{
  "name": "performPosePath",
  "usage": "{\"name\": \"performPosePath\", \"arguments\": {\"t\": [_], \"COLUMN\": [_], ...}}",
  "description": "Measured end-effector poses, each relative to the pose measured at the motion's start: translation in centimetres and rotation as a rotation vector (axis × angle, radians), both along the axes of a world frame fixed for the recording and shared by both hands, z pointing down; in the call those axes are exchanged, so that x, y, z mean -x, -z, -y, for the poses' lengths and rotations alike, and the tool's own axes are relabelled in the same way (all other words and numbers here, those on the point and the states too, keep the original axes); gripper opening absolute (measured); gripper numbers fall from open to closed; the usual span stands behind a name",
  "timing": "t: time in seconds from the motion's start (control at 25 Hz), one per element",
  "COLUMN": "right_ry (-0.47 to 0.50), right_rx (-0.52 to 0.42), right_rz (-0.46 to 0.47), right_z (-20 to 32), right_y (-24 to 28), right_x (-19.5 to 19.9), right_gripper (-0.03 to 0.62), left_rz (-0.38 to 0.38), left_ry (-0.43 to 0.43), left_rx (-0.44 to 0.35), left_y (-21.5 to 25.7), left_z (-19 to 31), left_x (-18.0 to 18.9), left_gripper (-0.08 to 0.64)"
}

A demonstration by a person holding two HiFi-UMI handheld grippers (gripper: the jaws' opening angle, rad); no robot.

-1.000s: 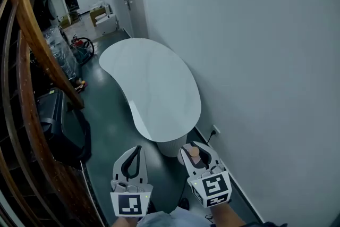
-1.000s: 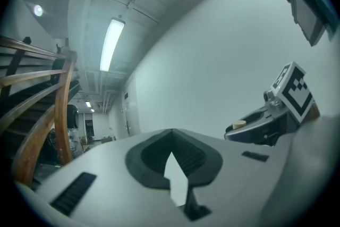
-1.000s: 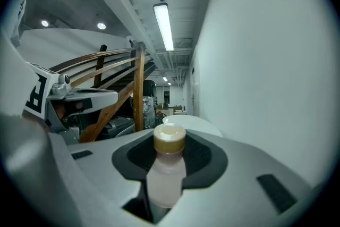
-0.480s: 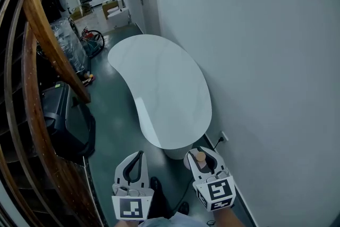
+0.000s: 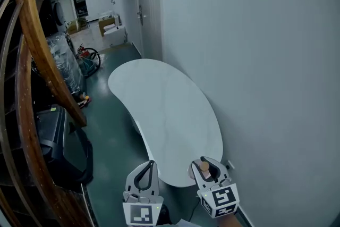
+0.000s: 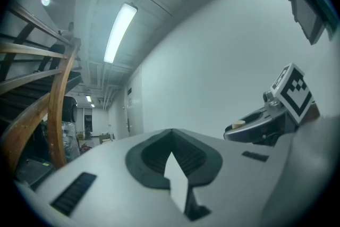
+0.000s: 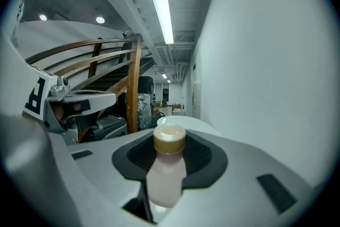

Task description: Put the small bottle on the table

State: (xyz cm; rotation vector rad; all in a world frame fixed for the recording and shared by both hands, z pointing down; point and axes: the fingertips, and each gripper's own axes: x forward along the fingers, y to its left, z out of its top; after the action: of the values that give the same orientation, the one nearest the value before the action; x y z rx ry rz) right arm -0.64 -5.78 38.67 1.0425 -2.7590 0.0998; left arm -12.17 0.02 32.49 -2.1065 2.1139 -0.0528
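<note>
Holding the small bottle (image 7: 166, 167) upright in my right gripper (image 5: 207, 168), I stand at the near end of the counter (image 5: 159, 103) — a white, bean-shaped top that runs away from me along the wall (image 5: 265, 61). My right fingers (image 7: 204, 157) are clamped on the bottle's pale body, and its tan cap (image 7: 169, 138) pokes up above them. My left gripper (image 5: 144, 174) hangs beside it, closed tip to tip with nothing between.

The bottle is in the air at the counter's near edge; from above I cannot tell whether it is over the top or just short of it.

To set it down well, I judge I should first reach forward until the bottle is clearly over the flat top, not the curved rim. I want it level all the way down, because it looks narrow and tall and would likely tip if it landed on an edge of its base. I should let go only once the base rests fully on the surface — then draw the fingers straight back, clear of the cap. The wall is close on my right, so I would steer slightly left.
</note>
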Motion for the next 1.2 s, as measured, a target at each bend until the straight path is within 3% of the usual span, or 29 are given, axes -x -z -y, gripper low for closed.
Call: {"name": "performPosePath", "arguments": {"t": [0.12,0.24,0.32,0.4,0.56,0.64,0.68,0.84,0.88,0.96,1.08,1.12,1.16,1.2], "right_ry": [-0.026,-0.05,-0.062,-0.072,-0.094,-0.108,-0.114,-0.129,-0.129,-0.127,-0.114,-0.109,-0.105,-0.102], "right_rx": [-0.026,-0.038,-0.04,-0.039,-0.022,-0.014,-0.01,0.008,0.013,0.022,0.04,0.046,0.054,0.062], "right_rz": [-0.001,0.004,0.0,-0.011,-0.032,-0.038,-0.04,-0.039,-0.037,-0.032,-0.032,-0.035,-0.037,-0.038], "right_z": [2.1,3.7,4.3,4.8,5.2,5.5,5.7,6.5,6.8,7.2,7.9,8.0,8.3,8.5], "right_y": [0.5,0.8,0.9,0.9,0.4,0.2,0.1,-0.3,-0.4,-0.6,-1.3,-1.5,-1.8,-2.1], "right_x": [1.1,2.5,3.3,3.7,3.5,3.1,2.9,2.5,2.4,2.3,2.3,2.3,2.3,2.3], "right_gripper": [0.115,0.115,0.115,0.115,0.114,0.115,0.115,0.115,0.115,0.115,0.115,0.115,0.115,0.115], "left_rz": [0.032,0.337,0.398,0.345,0.061,-0.022,-0.01,0.256,0.281,0.195,-0.031,-0.053,-0.02,0.066], "left_ry": [-0.052,-0.154,-0.19,-0.2,-0.178,-0.176,-0.185,-0.259,-0.265,-0.245,-0.193,-0.191,-0.204,-0.232], "left_rx": [-0.042,-0.165,-0.201,-0.192,-0.063,-0.013,-0.007,-0.082,-0.086,-0.038,0.076,0.097,0.1,0.091], "left_y": [0.7,3.4,4.0,3.5,0.7,-0.4,-0.4,1.2,1.3,0.4,-1.7,-2.2,-2.3,-2.1], "left_z": [2.4,4.3,5.2,5.9,6.9,7.3,7.6,8.7,9.0,9.5,10.3,10.6,11.0,11.4], "left_x": [0.6,0.5,0.7,1.1,1.6,1.6,1.5,0.5,0.3,0.4,0.6,0.5,0.2,-0.2], "left_gripper": [0.0,0.0,0.0,0.0,0.0,0.0,0.0,0.0,0.0,0.0,0.0,0.0,0.0,0.0]}}
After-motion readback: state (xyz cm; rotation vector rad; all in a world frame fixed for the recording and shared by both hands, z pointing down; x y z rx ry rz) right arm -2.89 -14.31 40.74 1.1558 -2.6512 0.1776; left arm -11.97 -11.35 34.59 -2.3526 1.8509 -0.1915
